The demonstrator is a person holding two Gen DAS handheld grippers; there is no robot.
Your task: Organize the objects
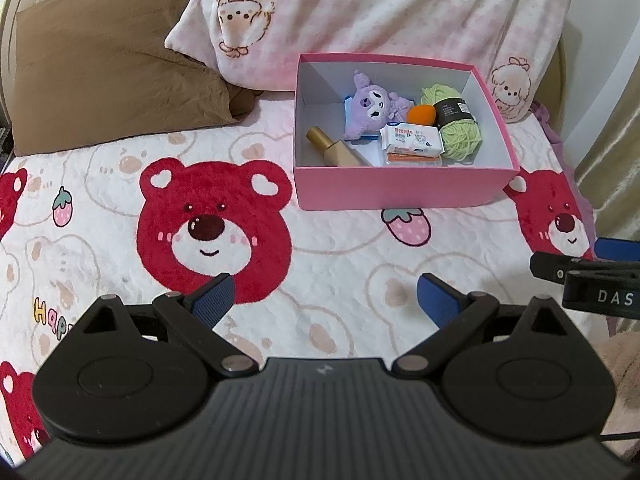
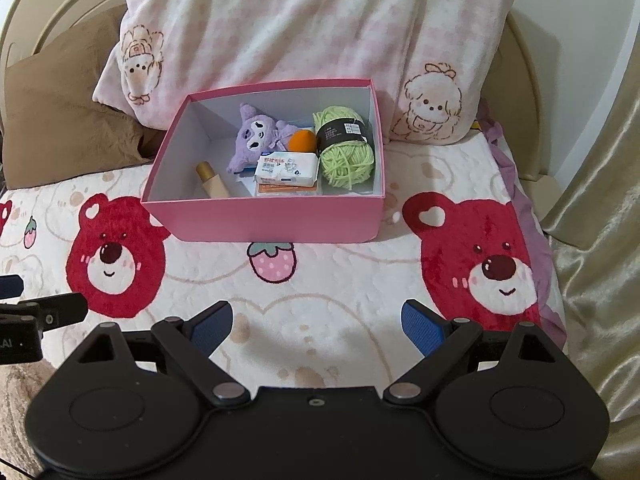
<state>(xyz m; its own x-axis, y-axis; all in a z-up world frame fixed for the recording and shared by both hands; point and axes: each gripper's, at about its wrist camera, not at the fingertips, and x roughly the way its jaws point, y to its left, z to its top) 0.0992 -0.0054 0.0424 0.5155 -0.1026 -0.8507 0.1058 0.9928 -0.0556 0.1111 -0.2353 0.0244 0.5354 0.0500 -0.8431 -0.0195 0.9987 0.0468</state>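
Pink box (image 2: 264, 220) sits far-centre on the bear blanket (image 2: 340, 320), backed against the pink pillow (image 2: 280, 20), w/ everything packed in: purple plush (image 2: 256, 140), green yarn (image 2: 346, 152) at right, tissue pack (image 2: 286, 168), orange ball (image 2: 302, 141), gold bottle (image 2: 210, 180) at left. Looks sorted (nothing loose outside, as far as visible). Left gripper (image 1: 324, 300) & right gripper (image 2: 316, 324) hover near side, fingers apart, holding nothing, prob. done or awaiting next item.

A bed (image 2: 340, 300) fills the room's middle, spread with a cream blanket (image 1: 340, 248) printed with red bears and strawberries. A pink-checked pillow (image 2: 304, 20) leans on the beige headboard (image 2: 48, 8), a brown pillow (image 1: 100, 64) beside it. Gold curtain (image 2: 600, 208) hangs right.
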